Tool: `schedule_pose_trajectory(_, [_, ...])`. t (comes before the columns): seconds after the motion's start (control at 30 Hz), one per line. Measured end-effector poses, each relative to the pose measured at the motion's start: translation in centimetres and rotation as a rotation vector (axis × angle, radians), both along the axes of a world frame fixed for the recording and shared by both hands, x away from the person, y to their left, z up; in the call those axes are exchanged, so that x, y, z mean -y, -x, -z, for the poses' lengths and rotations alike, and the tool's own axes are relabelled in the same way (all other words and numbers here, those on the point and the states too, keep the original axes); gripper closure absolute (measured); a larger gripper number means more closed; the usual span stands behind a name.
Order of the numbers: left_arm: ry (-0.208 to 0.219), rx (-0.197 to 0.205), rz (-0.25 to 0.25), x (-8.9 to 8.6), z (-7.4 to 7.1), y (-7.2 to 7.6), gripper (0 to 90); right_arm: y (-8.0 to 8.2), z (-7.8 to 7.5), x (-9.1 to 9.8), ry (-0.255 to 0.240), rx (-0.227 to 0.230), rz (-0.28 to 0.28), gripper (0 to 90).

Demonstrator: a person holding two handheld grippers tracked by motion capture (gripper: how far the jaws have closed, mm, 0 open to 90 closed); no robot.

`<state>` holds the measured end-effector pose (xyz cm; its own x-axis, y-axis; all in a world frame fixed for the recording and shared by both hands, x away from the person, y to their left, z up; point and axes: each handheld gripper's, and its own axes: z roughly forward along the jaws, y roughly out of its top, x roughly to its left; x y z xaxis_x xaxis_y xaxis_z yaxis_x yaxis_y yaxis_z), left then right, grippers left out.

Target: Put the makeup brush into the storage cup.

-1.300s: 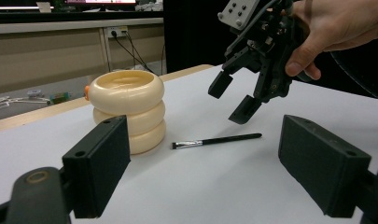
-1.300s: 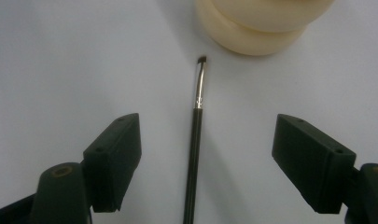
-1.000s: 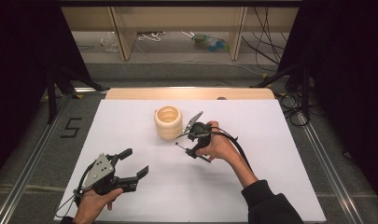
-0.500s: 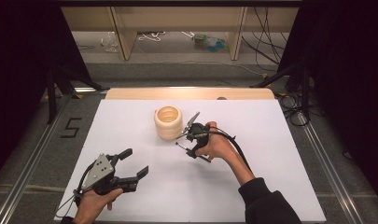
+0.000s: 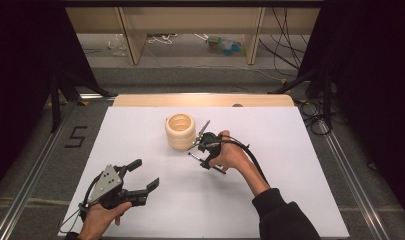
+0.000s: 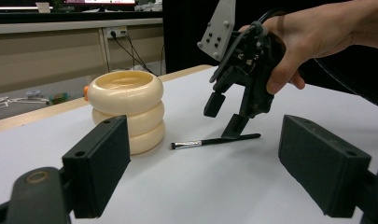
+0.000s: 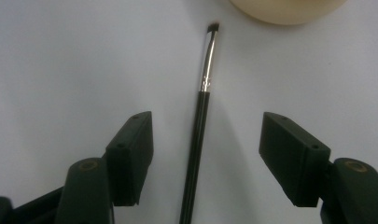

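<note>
A thin brush with a black handle, silver ferrule and dark tip lies flat on the white table, just right of a cream holder made of three stacked rings. My right gripper points down over the brush handle, one jaw on each side. Its jaws have just been closing, but the pads stand apart from the handle. My left gripper rests open near the table's front left, aimed at the holder and the right gripper, with nothing between its jaws.
A wooden strip runs along the table's far edge. Metal rails flank the table on both sides. Beyond lie a grey floor with cables and shelf legs. White surface stretches to the right and front of the brush.
The right gripper's jaws have drawn closer together around the brush while the hand stayed almost in place. The left gripper has not moved.
</note>
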<state>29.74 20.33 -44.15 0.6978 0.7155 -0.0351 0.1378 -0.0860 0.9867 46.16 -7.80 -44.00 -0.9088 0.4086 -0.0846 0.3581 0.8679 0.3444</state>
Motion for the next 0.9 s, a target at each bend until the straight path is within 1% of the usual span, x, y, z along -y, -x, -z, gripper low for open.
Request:
schedule_pose_trajectory(0.03, [0.001,0.0,0.001,0.0,0.0,0.0,16.5,0.0,0.1,-0.2,0.015,-0.012,0.001,37.7])
schedule_pose_trajectory(0.1, [0.001,0.0,0.0,0.0,0.0,0.0,16.5,0.0,0.3,-0.2,0.015,-0.013,-0.005,38.7])
schedule_pose_trajectory(0.37, [0.001,-0.001,0.002,0.0,0.0,0.0,16.5,-0.3,0.6,-0.2,0.032,-0.032,0.013,43.0])
schedule_pose_trajectory(0.53, [-0.001,-0.001,0.002,0.0,0.0,0.0,16.5,-0.5,0.7,-0.2,0.03,-0.038,0.02,44.7])
schedule_pose_trajectory(0.57, [-0.001,-0.001,0.002,0.0,0.0,0.0,16.5,-0.5,0.7,-0.2,0.031,-0.041,0.021,45.8])
schedule_pose_trajectory(0.63, [-0.002,-0.002,0.002,0.0,0.0,0.0,16.5,-0.5,0.9,-0.4,0.047,-0.058,0.025,47.9])
schedule_pose_trajectory(0.7, [-0.001,-0.002,0.002,0.0,0.0,0.0,16.5,-0.6,1.0,-0.4,0.054,-0.058,0.023,48.6])
schedule_pose_trajectory(0.8, [-0.001,-0.002,0.002,0.0,0.0,0.0,16.5,-0.6,1.1,-0.5,0.051,-0.061,0.028,50.6])
schedule_pose_trajectory(0.9, [-0.001,-0.001,0.003,0.0,0.0,0.0,16.5,-0.8,1.1,-0.6,0.056,-0.06,0.038,54.4])
